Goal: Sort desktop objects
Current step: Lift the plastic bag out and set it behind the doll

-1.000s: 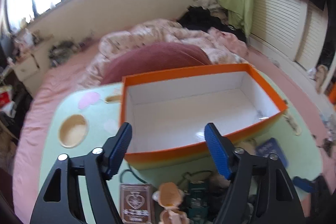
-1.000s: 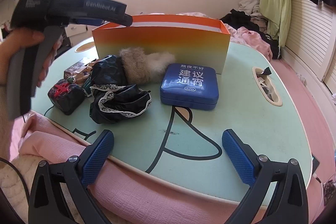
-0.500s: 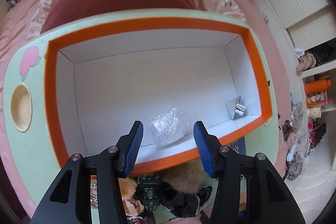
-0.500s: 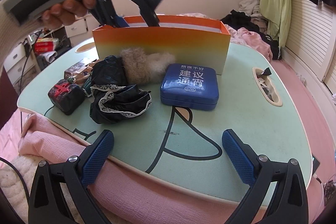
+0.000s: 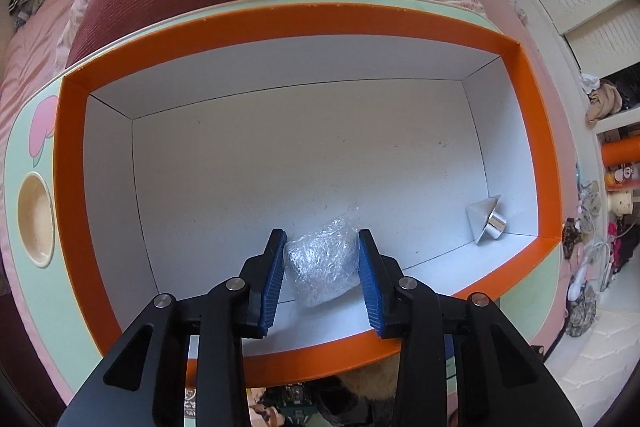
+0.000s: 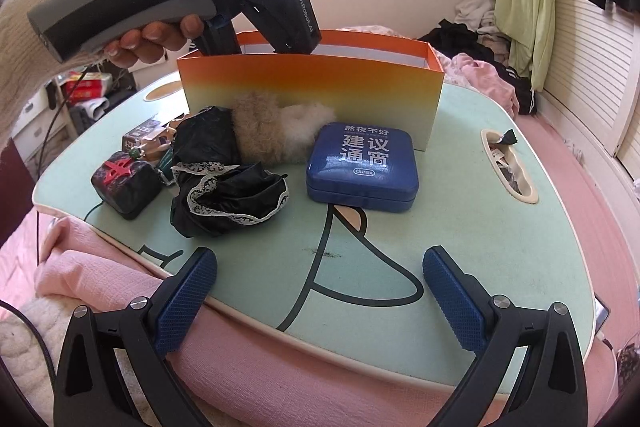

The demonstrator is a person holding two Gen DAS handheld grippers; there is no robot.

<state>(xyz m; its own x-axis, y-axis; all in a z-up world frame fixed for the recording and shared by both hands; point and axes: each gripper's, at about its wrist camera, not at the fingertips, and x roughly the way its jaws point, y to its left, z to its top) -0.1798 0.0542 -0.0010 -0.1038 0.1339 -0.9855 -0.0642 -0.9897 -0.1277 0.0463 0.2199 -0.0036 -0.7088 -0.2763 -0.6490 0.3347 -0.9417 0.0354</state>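
Inside the orange box (image 5: 516, 115), most of the white floor is lying open; only a crinkled plastic wad (image 5: 322, 267) at the near wall and a silver cone (image 5: 486, 221) in the near right corner are taking up room. On the table (image 6: 460, 227), the near right stretch is lying bare, while the blue tin (image 6: 362, 167), fur ball (image 6: 276, 133) and black lace cloth (image 6: 230, 195) are crowding the left.

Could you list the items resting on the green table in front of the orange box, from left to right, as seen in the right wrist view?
Dark pouch with a red star → black lace-trimmed garment → blue tin → oval cut-out at the table's right edge.
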